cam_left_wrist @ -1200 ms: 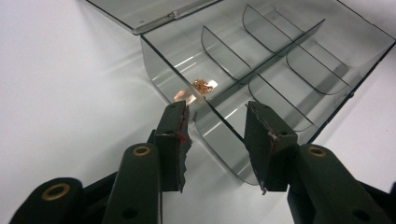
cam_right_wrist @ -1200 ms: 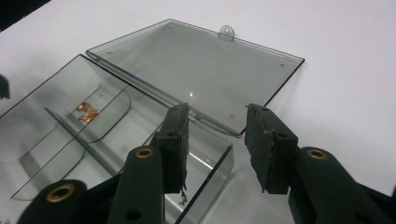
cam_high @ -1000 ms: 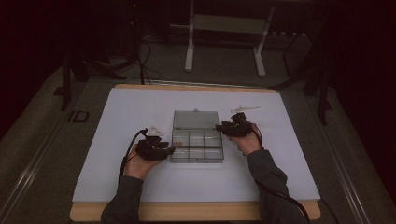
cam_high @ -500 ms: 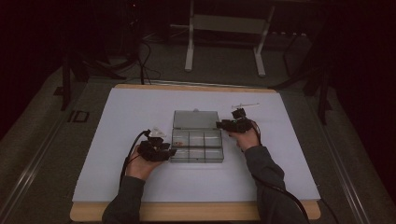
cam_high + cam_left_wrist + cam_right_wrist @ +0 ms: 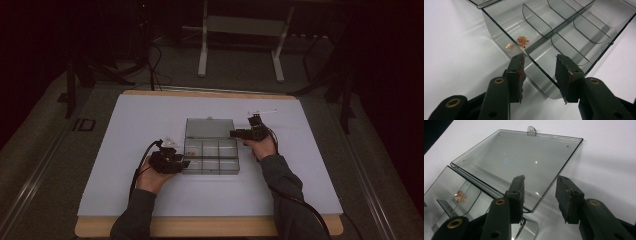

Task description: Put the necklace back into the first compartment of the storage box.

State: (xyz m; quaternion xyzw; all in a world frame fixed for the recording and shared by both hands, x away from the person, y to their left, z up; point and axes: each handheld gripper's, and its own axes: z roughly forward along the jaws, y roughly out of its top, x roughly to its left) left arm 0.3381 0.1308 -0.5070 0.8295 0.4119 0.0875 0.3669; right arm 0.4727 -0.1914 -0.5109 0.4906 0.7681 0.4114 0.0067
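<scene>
Straddling the near corner wall of the clear smoky plastic compartment box [image 5: 574, 32], left hand-held gripper [image 5: 539, 75] unclenched; right hand-held gripper [image 5: 539, 195] released above the box's flat open lid [image 5: 519, 162].

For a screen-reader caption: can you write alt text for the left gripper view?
Open tongs straddle the near wall of a clear smoky plastic organizer box on a white table. One compartment holds a small copper-coloured chain and a pale bead; the other compartments look empty.
</scene>
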